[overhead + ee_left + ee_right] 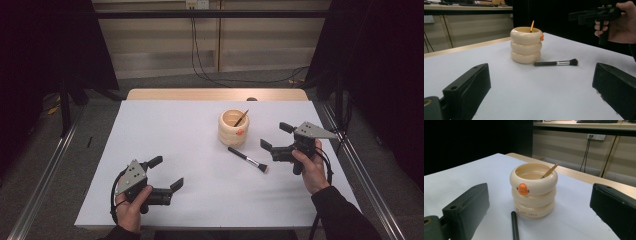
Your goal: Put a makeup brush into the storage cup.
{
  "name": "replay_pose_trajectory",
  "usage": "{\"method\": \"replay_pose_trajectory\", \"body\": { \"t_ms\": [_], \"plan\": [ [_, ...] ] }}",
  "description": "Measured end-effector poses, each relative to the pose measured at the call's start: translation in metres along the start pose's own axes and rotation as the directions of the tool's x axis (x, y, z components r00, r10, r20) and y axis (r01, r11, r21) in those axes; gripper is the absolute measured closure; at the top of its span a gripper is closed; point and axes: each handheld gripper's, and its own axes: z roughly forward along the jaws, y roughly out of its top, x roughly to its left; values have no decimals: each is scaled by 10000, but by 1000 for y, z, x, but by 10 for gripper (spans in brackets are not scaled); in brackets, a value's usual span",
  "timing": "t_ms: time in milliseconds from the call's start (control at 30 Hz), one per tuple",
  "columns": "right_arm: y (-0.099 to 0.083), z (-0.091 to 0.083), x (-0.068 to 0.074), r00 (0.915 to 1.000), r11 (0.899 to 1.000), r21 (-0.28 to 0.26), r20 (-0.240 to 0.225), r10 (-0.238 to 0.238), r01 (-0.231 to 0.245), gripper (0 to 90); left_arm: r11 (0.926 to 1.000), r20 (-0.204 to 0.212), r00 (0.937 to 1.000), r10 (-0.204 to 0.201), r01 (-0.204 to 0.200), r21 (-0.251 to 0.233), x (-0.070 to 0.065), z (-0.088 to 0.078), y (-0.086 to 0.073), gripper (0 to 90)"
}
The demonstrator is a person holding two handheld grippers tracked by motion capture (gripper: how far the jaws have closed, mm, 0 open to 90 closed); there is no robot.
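High view: brush (248,159) flat on worktop, just before cup (233,128), near right edge. Right claw (276,138) wide open, empty, close by. Probably light, stiff, apt to roll; best pinched mid-handle.

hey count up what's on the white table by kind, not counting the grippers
Cream ringed holder: 1
Black makeup brush lying flat on the table: 1
Slim stick leaning inside the holder: 1
Total: 3
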Motion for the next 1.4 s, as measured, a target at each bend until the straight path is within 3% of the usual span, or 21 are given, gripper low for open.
{"method": "replay_pose_trajectory", "body": {
  "t_ms": [200,267,300,333,533,667,1133,1400],
  "plan": [
    [-9,-14,6,9997,9999,-32,223,-107,107,21,9999,72,9999,124,-124,80,0,1,0,17],
    [-10,-16,7,9995,10000,-29,316,-80,81,21,9999,25,10000,-67,67,-75,0,1,0,18],
    [-11,-18,7,9997,10000,18,236,-94,93,21,9999,18,9999,-115,115,-114,-1,1,0,18],
    [-11,-19,8,9996,9999,37,246,-156,156,22,9999,83,9998,155,-156,37,1,0,1,17],
    [-21,-31,11,9997,9998,131,218,-142,139,21,9999,97,9999,84,-83,-139,0,0,1,17],
    [-24,-42,12,9996,9999,61,272,-90,89,22,10000,-16,10000,93,-93,13,1,0,0,17],
    [-41,-83,20,9990,9997,189,429,-138,130,25,9999,34,10000,40,-39,-167,1,-3,0,17],
    [-46,-90,20,9971,9994,235,710,-285,269,14,9998,51,9999,152,-151,-90,1,-3,1,17]
  ]
}}
